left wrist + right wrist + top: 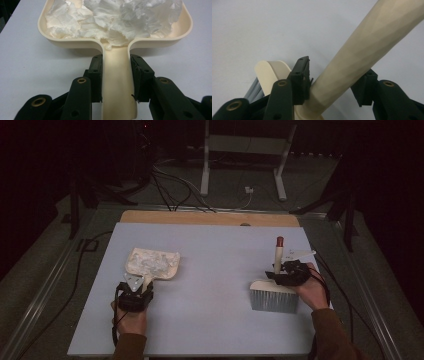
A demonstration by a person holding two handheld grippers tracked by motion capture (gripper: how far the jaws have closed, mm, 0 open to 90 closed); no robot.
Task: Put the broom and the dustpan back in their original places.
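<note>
dustpan (152, 263): handle clamped by left tool (134, 290), mouth faces far
brush (274, 295): far right of dustpan, handle upright
right tool (287, 272): jaws parted, handle loose between

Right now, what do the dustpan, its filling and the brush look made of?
Dustpan: cream plastic by the look, smooth moulded walls with a soft sheen. Filling: white crumpled tissue or thin paper, matte, with torn creased edges. Brush: cream handle, probably plastic, faintly faceted; grey bristles, likely synthetic; dark red tip, material unclear.
</note>
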